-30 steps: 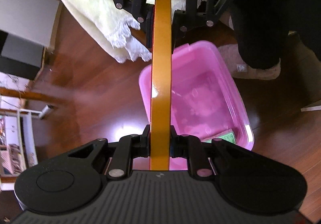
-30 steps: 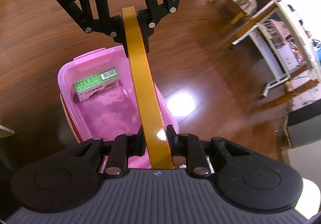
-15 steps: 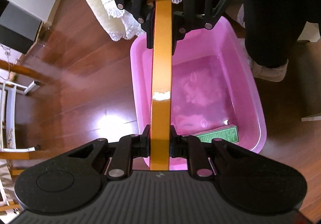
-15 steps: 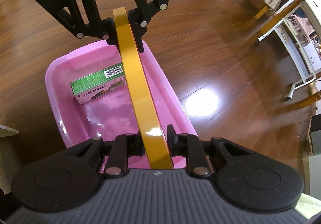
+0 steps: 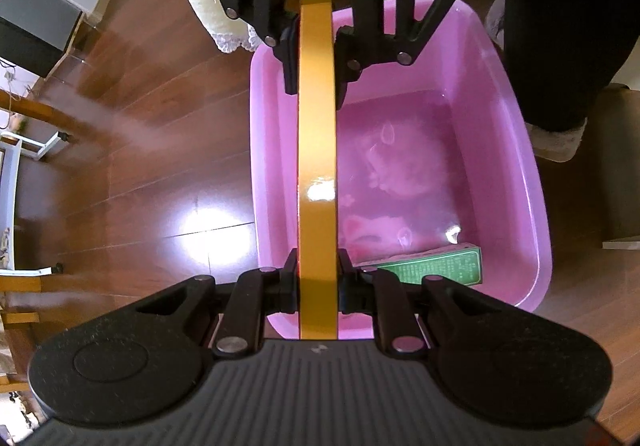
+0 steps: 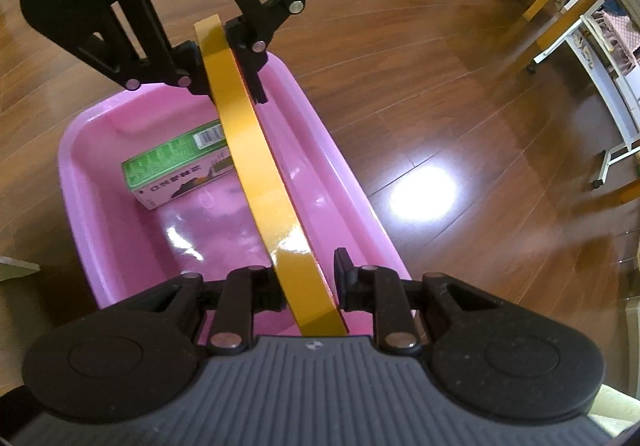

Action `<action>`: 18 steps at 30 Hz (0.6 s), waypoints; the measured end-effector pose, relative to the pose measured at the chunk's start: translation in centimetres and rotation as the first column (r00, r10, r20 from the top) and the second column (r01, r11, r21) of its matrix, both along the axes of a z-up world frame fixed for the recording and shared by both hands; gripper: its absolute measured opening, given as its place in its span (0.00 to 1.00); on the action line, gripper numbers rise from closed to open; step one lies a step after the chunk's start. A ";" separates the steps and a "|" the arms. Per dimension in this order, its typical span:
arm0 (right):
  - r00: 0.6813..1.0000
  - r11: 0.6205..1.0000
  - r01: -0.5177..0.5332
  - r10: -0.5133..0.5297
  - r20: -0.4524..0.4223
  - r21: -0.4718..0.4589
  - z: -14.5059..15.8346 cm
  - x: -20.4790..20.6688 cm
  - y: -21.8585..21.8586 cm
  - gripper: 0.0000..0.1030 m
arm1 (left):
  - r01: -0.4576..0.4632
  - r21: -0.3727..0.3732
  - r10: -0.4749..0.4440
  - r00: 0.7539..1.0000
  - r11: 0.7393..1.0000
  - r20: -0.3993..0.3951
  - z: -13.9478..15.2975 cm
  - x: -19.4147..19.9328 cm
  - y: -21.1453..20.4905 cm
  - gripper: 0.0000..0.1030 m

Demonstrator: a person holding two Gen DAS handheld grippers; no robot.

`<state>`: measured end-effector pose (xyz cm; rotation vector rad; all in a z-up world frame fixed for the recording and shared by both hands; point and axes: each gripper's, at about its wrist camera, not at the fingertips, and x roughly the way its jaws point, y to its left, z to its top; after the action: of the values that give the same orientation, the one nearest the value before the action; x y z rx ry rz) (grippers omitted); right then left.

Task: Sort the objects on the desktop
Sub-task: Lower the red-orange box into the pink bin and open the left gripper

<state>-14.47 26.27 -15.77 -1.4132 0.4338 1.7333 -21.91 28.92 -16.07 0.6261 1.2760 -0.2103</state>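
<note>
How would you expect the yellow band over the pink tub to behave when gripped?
Probably stiff: the yellow band spans from left gripper to right gripper in an even arc, no sag. Its glossy glare suggests a slick surface that may slip. Narrow on edge, it would likely topple if released.

Glossy brown plank floor (image 6: pixel 440 94); bright glare patch (image 6: pixel 422 194); white rack (image 6: pixel 600 58)
</note>
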 end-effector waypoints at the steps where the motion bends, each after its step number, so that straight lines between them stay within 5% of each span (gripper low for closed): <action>1: 1.000 1.000 0.001 -0.001 0.001 0.001 -0.2 0.0 0.1 0.19 | -0.004 -0.001 0.004 1.000 1.000 -0.002 -0.1 0.0 0.0 0.17; 14: 0.999 0.999 0.046 -0.046 -0.002 0.009 -1.5 0.4 1.2 0.22 | -0.048 -0.019 0.048 0.999 0.999 -0.005 -0.8 -0.3 0.0 0.18; 18: 0.998 0.998 0.056 -0.056 -0.003 0.011 -1.5 0.5 1.2 0.23 | -0.047 0.000 0.047 0.999 0.999 -0.015 -1.0 -0.6 -0.1 0.27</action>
<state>-13.93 27.47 -17.29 -1.3786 0.4601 1.6905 -22.52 28.78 -17.03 0.5943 1.3038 -0.1764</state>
